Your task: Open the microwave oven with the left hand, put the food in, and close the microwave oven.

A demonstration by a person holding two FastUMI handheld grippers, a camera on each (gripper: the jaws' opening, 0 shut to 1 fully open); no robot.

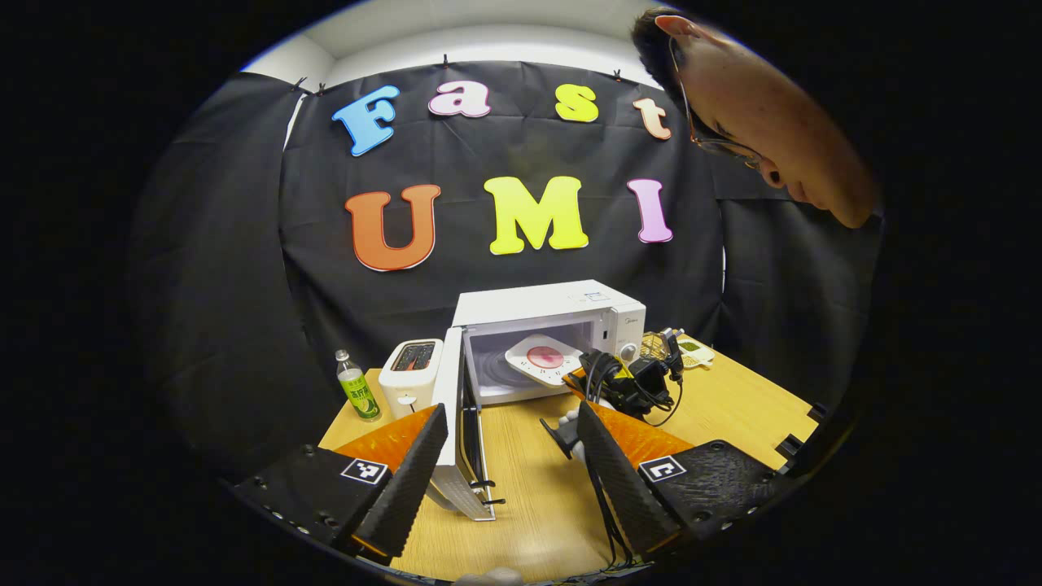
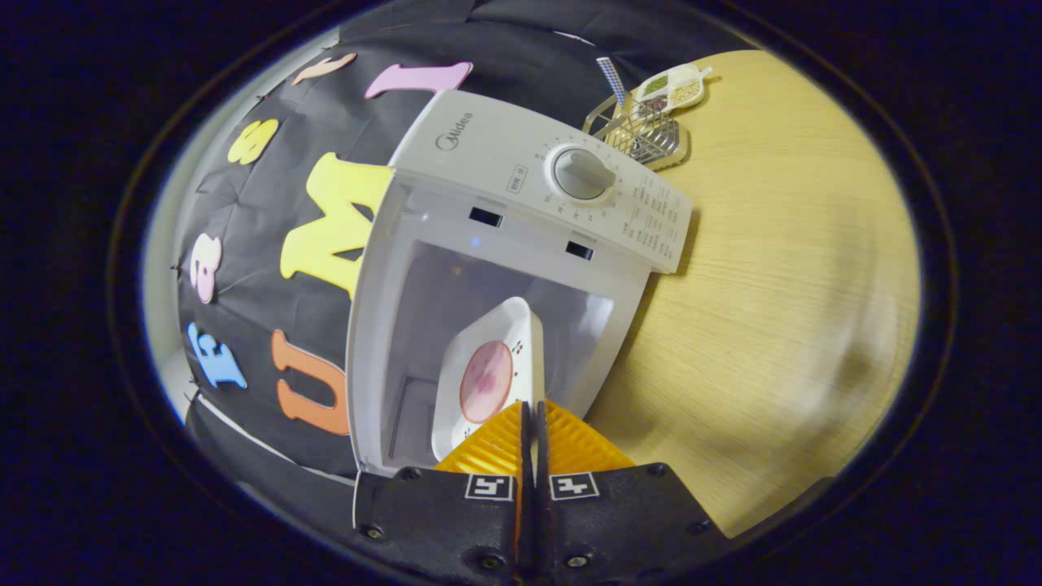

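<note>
The jaws of the left gripper stand wide apart with nothing between them, hovering low over the desk in front of the microwave. The jaws of the right gripper are pressed together on the near rim of a white plate, which carries a round pink piece of food.

In the left gripper view the microwave door is swung fully open toward the camera, its edge between the left gripper's fingers. The plate sits tilted in the mouth of the microwave's cavity, partly inside, with the right gripper and its cables just in front of it.

Left of the microwave stand a toaster and a bottle. To the microwave's right, a wire rack and a small dish lie on the desk. A person leans in from the upper right.
</note>
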